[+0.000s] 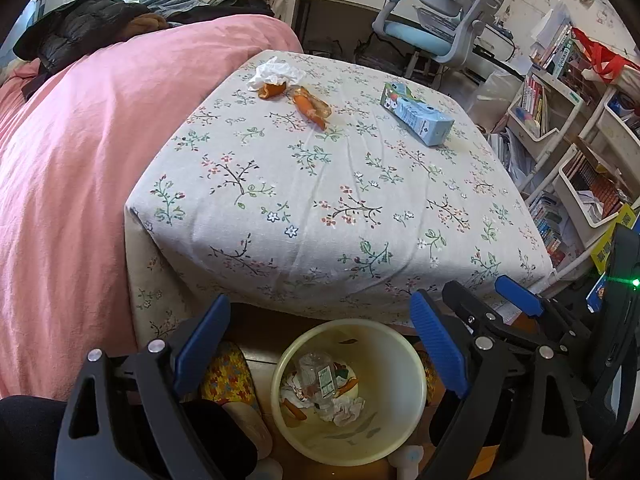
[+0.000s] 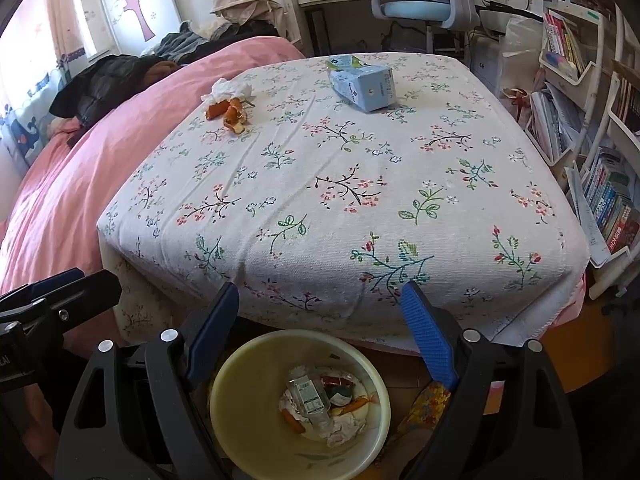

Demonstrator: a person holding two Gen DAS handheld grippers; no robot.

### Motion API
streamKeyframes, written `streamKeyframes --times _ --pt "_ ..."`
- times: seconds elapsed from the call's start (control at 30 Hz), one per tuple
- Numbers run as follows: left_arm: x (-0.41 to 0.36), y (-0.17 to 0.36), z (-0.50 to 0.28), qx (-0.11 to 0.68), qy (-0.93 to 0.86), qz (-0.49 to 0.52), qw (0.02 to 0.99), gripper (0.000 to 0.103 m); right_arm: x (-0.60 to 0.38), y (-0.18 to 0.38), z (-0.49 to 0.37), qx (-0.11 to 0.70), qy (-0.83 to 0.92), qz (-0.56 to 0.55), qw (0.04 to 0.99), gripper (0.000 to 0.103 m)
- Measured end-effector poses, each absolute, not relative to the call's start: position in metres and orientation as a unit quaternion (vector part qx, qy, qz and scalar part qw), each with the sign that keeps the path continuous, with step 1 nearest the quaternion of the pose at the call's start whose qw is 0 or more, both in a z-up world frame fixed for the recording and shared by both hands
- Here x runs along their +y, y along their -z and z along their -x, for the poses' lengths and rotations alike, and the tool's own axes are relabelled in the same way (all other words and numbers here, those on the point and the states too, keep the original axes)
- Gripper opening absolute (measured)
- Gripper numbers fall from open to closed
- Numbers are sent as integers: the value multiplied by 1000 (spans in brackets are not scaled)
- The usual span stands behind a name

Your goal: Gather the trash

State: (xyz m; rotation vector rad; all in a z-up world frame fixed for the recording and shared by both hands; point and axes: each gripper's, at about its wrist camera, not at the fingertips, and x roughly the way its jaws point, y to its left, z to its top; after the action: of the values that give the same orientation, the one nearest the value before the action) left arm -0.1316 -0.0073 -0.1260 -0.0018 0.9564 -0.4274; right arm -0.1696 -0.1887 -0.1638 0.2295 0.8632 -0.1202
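Note:
A cream waste bin (image 1: 408, 412) (image 2: 236, 408) stands on the floor below the table's near edge, holding a crushed plastic bottle (image 1: 318, 380) (image 2: 306, 394), tissues and orange peel. Both grippers hover over it. My left gripper (image 1: 320, 340) is open with nothing between its blue pads. My right gripper (image 2: 320, 320) is open and empty too; it also shows at the right of the left wrist view. On the floral tablecloth (image 1: 320, 184) (image 2: 340, 184) at the far side lie a crumpled white tissue (image 1: 276, 72) (image 2: 228, 90), orange peel (image 1: 310, 106) (image 2: 230, 114) and a light blue carton (image 1: 418, 114) (image 2: 362, 82).
A pink bed (image 1: 72, 168) (image 2: 68, 176) with dark clothes runs along the left. A blue-grey desk chair (image 1: 444, 24) (image 2: 424, 0) stands beyond the table. White shelves full of books (image 1: 580, 160) (image 2: 592, 140) line the right side. A patterned slipper (image 1: 228, 376) lies beside the bin.

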Motion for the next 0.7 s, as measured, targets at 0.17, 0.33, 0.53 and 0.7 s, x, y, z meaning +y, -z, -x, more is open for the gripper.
streamKeyframes --times 0.17,0.33,0.53,0.7 --pt "-7 127 131 456 203 1 866 88 -188 165 169 419 56 -110 900 80" --pt "-7 127 131 457 204 1 866 89 -186 166 168 421 54 -107 899 80" --pt "-7 127 131 457 203 2 866 89 -186 166 168 421 54 -106 899 80" --pt "-7 127 131 456 203 2 866 90 -185 166 168 421 53 -104 899 80"
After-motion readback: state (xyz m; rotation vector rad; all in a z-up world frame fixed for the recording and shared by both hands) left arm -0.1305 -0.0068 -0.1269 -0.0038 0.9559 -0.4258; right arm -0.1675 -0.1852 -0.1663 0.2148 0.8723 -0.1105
